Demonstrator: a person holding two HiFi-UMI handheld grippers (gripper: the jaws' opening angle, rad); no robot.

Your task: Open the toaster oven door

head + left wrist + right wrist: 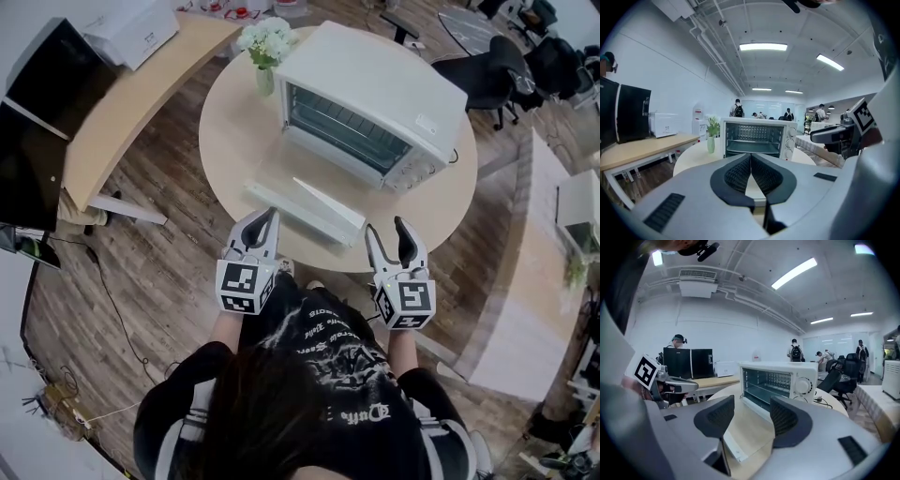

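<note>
Straight ahead of both grippers, the white toaster oven (375, 117) stands on the round desk (230, 131). Its door (309, 211) is swung down flat toward them, and the cavity and wire rack are open to view. The door's free edge lies just beyond the gripper tips and spans the space between them. The left gripper (270, 217) has its jaws pressed together with nothing between them; its tip is close to the door's left end, but contact cannot be judged. The right gripper (385, 227) has its jaws spread wide and empty, just short of the door's right end. Farther ahead of the left gripper, a vase of white flowers (265, 47) stands beside the oven. Well beyond the right gripper, a black office chair (497, 70) sits on the wooden floor.
</note>
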